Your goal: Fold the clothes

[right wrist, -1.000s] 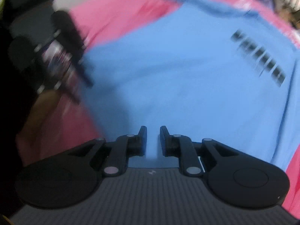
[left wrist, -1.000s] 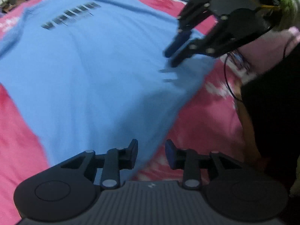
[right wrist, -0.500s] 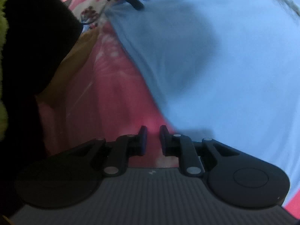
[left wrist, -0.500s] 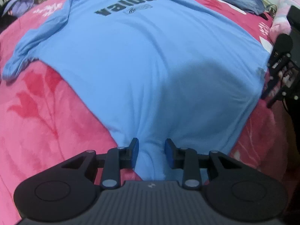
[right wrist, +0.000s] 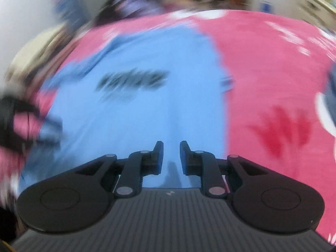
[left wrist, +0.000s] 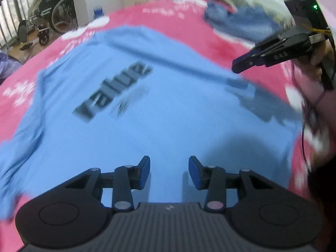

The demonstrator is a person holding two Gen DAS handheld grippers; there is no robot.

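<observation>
Blue shirt (left wrist: 168, 109): flat, collar toward frame top, directly ahead.
Left gripper (left wrist: 169, 169): wide apart, empty, nearer hem.
Right gripper (right wrist: 169, 157): narrowly parted, empty.

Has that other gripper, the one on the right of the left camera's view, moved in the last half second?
Yes. The right gripper has risen and moved forward: it was low beside the shirt's hem corner, now it hovers farther up the shirt's right edge.

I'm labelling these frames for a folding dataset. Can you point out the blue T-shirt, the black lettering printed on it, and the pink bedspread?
blue T-shirt (left wrist: 168, 126): left wrist view, plain chest fabric.
black lettering (left wrist: 114, 93): left wrist view, middle of the print.
pink bedspread (right wrist: 273, 84): right wrist view, bare patch right of the shirt.
</observation>
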